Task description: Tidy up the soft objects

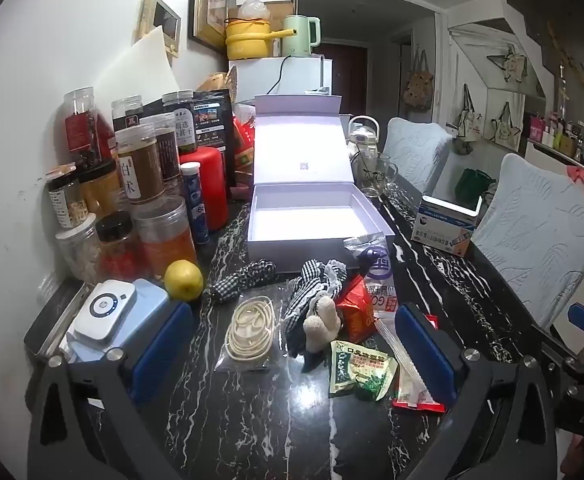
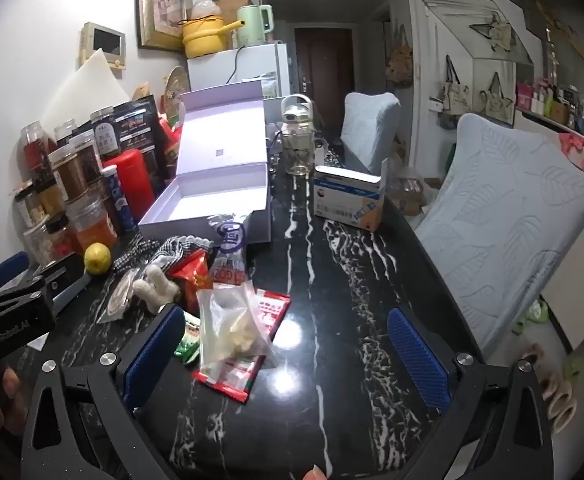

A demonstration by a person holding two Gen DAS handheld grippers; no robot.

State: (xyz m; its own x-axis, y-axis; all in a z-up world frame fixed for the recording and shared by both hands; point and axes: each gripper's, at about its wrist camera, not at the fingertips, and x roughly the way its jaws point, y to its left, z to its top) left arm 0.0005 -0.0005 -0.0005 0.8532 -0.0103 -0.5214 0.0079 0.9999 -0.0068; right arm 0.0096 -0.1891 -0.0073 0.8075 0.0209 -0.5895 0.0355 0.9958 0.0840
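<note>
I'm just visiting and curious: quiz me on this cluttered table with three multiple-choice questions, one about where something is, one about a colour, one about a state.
1. Where does the lemon lie?
A. inside the box
B. on the table beside the jars
C. on the chair

2. What colour are the gripper pads?
A. blue
B. green
C. white

3. How is the white box?
A. lid shut
B. lid up, full of cloth
C. lid up, nothing inside

Answers:
1 B, it sits on the marble table by the orange-filled jar.
2 A, both grippers show blue ribbed pads.
3 C, the lid stands raised and the bare floor shows; the checked cloth lies in front of it.
</note>
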